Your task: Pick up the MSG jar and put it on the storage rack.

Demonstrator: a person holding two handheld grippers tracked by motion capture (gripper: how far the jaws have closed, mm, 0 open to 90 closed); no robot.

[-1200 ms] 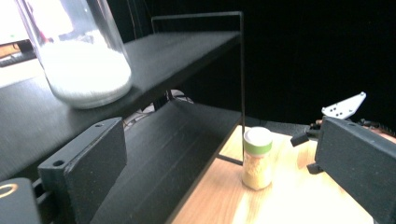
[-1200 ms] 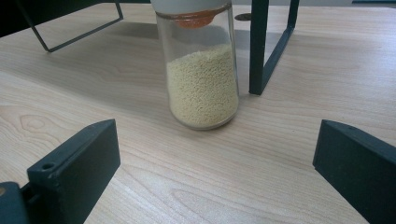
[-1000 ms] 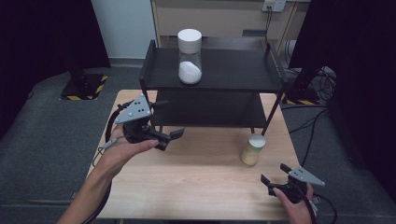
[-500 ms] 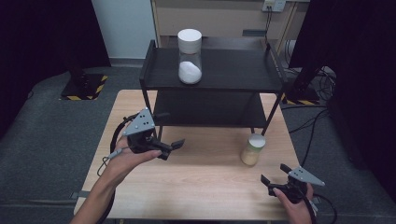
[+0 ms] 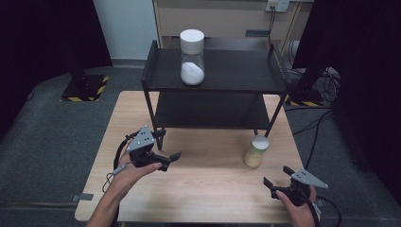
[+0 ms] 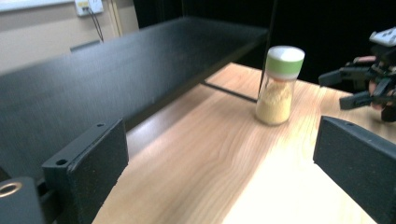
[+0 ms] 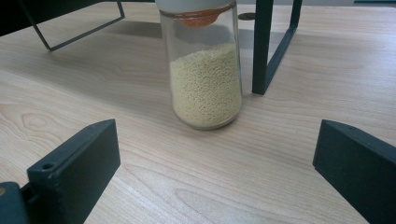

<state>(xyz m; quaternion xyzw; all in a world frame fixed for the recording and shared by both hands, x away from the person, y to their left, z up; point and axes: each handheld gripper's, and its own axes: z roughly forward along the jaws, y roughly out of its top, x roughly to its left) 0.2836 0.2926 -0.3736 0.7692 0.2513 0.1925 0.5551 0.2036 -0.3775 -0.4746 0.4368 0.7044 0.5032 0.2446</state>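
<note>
The left claw (image 5: 171, 157) has drawn back from the rack (image 5: 215, 78) toward the bench's (image 5: 213, 189) near edge, jaws wide. The right claw (image 5: 276, 176), also wide, faces the yellow-grain jar (image 5: 256, 151) near the bench's right edge.

Bare wooden table (image 5: 208, 184) lies open between the two grippers. A yellow-grain jar (image 5: 256, 151) stands near the right gripper (image 5: 280, 178), beside the black shelf's (image 5: 227, 75) front leg (image 5: 275, 117).

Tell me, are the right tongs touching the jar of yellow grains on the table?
Apart. The right gripper view shows bare wood between the open right tongs and the jar.
</note>
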